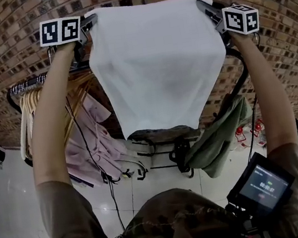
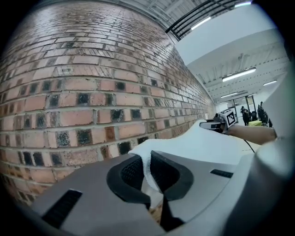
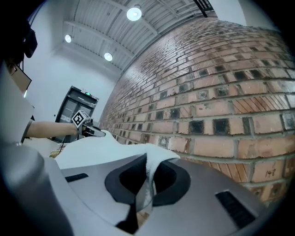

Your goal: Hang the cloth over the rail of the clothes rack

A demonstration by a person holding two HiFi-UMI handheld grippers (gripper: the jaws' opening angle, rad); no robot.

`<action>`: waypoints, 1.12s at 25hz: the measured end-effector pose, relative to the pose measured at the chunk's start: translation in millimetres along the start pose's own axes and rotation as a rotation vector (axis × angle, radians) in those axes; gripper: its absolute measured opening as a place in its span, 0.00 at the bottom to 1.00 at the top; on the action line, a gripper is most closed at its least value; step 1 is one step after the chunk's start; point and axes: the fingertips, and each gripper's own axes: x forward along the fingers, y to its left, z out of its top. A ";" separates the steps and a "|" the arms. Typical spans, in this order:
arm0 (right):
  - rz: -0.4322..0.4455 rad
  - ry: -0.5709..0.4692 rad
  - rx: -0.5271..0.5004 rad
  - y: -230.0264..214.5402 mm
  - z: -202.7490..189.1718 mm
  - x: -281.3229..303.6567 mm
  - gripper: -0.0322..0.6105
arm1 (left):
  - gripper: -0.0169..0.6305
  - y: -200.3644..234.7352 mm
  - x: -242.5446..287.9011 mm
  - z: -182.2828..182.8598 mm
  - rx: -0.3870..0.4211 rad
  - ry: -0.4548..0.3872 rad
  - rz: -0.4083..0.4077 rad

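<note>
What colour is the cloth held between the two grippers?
White, plain; the cloth shows best in the head view.

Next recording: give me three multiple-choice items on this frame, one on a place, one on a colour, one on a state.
1. Where is the plain white cloth?
A. Held up between the left hand-held gripper and the right hand-held gripper
B. Draped over the clothes rack's rail
C. Lying on the floor

2. What colour is the garment hanging at the head view's right, below the cloth?
A. Pink
B. Olive green
C. Blue

3. How do the left hand-held gripper's jaws stand?
A. Wide open and empty
B. Shut on a corner of the cloth
C. Shut on a hanger

Answers:
1. A: each gripper holds a top corner, and the cloth is not over the black metal rail.
2. B: its folds read olive green.
3. B: the left gripper view shows cloth pinched between the pads.
</note>
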 end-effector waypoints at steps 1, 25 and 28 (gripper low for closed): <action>0.002 0.017 0.006 -0.3 -4.9 1.8 0.06 | 0.05 0.0 2.2 -1.4 0.002 0.011 -0.005; 0.040 0.105 0.185 -7.3 -43.0 17.4 0.15 | 0.36 18.9 31.3 -49.0 -0.004 0.230 -0.188; 0.028 0.183 0.222 -10.6 -59.9 16.2 0.15 | 0.36 22.7 34.9 -48.3 -0.012 0.202 -0.156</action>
